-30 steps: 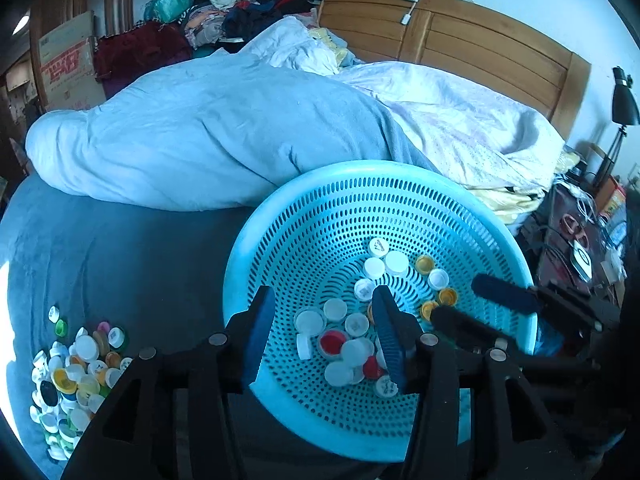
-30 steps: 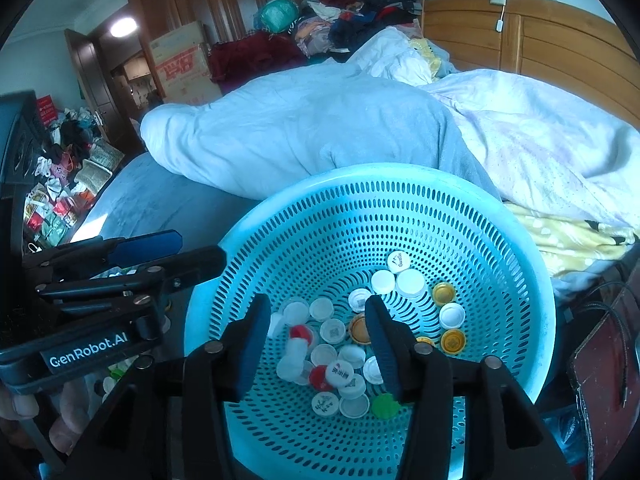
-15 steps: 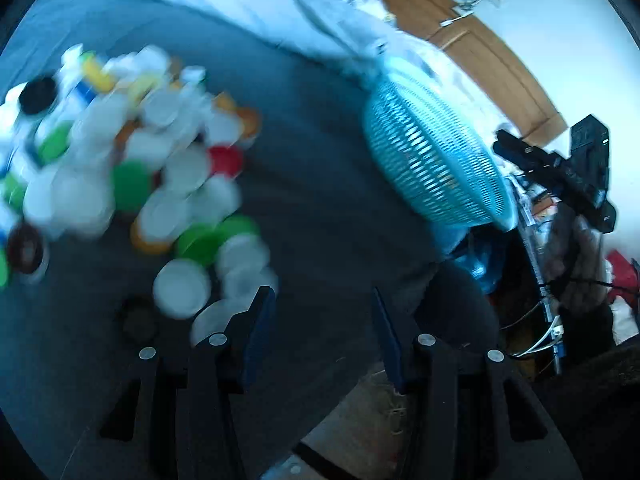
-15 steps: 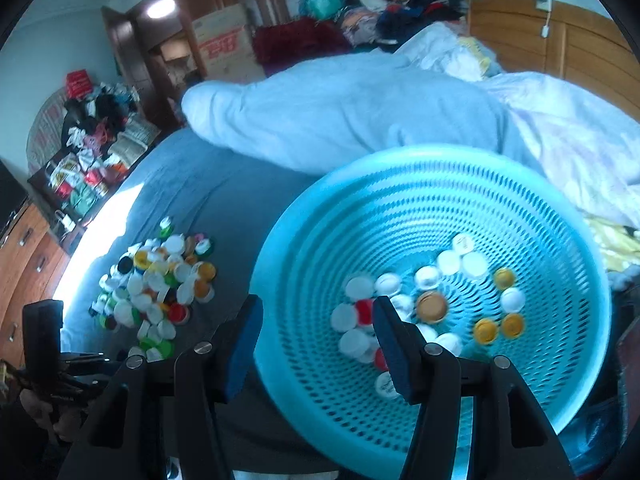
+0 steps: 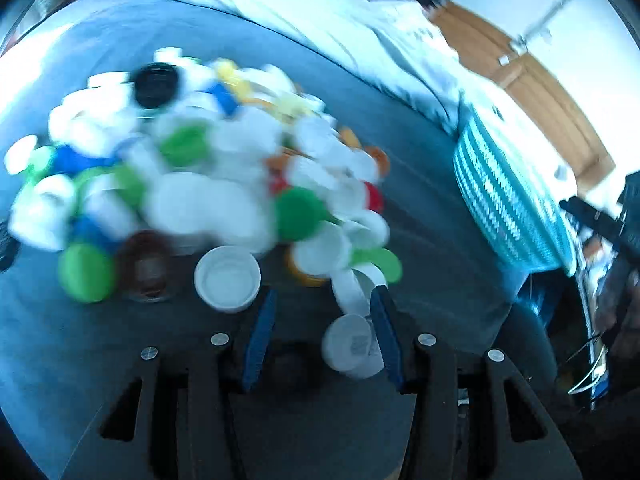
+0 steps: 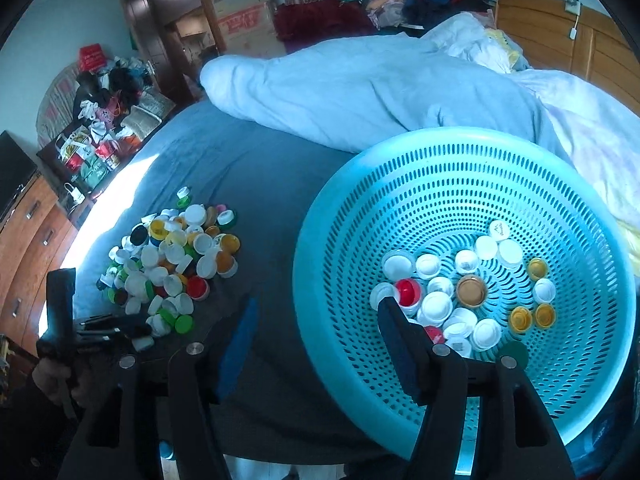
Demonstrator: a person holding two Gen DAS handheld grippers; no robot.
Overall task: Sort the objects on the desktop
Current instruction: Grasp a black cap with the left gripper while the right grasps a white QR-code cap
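Hovering low over the bottle cap pile [image 5: 208, 168] on the blue bedsheet [image 5: 432, 216], left gripper [image 5: 320, 320] has jaws parted w/ a white cap [image 5: 352, 346] lying between them against the right pad, not clamped; right gripper [image 6: 316, 328] has just been opening, nothing between its jaws, straddling the rim of the teal basket [image 6: 320, 264], which holds sorted caps [image 6: 436, 304]
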